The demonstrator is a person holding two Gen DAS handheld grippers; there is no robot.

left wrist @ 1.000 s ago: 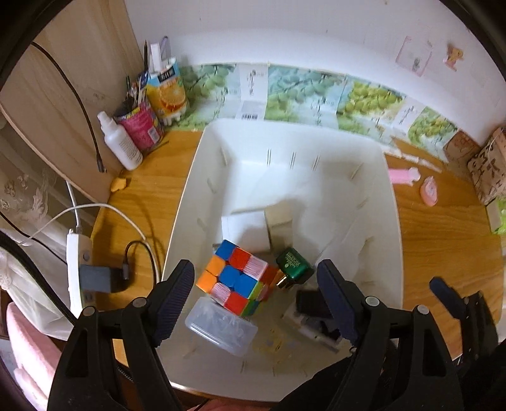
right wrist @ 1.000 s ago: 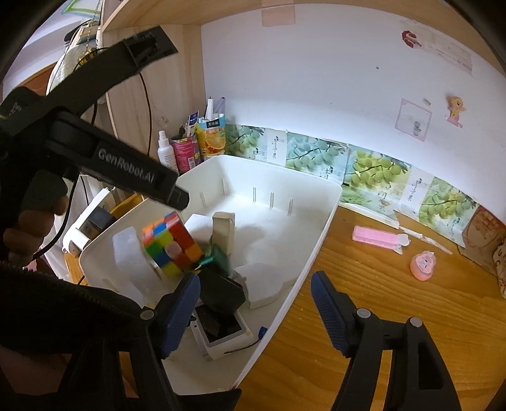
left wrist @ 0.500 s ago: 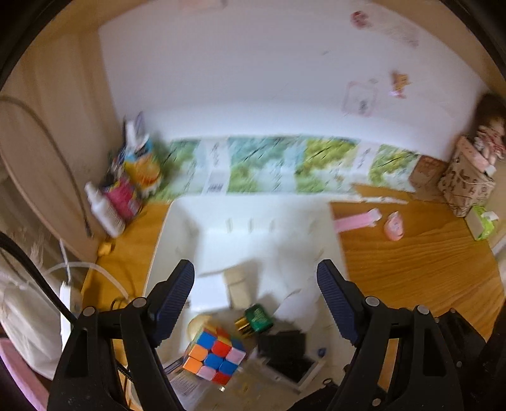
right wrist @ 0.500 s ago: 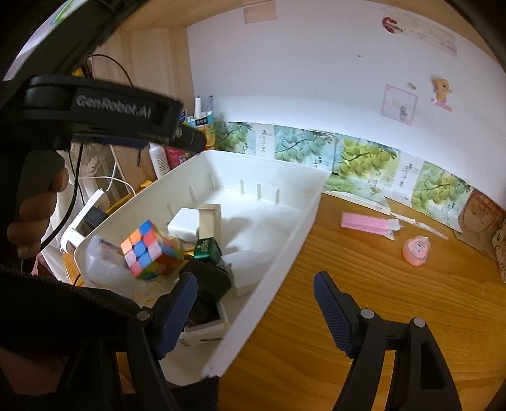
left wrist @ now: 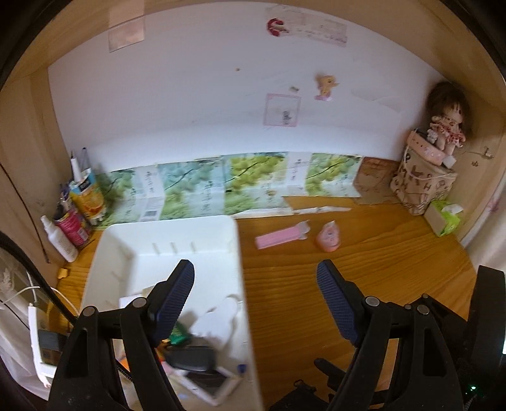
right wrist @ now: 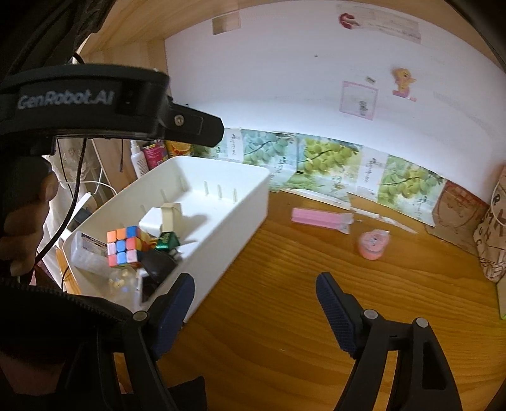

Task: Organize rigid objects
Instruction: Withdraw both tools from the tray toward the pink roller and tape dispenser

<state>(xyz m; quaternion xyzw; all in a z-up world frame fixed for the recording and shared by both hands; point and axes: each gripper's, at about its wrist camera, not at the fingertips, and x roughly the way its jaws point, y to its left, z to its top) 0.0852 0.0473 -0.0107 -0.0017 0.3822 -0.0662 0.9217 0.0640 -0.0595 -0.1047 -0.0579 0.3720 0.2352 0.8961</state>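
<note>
Both claws have swung off the white bin [right wrist: 202, 177] toward the bare bench [right wrist: 284, 316] on its right. Left claw [left wrist: 254, 291] and right claw [right wrist: 254, 295] gape wide, empty. Inside the bin lies the puzzle cube [right wrist: 124, 246]; right of it lie a pink packet [right wrist: 319, 218] and pink tape roll [right wrist: 373, 244].

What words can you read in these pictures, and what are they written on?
"GenRobot.AI": on the black body of the left tongs, seen from the right wrist.
Large letters on the brown printed bag: only partly legible, no whole word.
Writing on the grape-picture boxes, juice carton, pink can and wall notes: too small or blurred.
</note>
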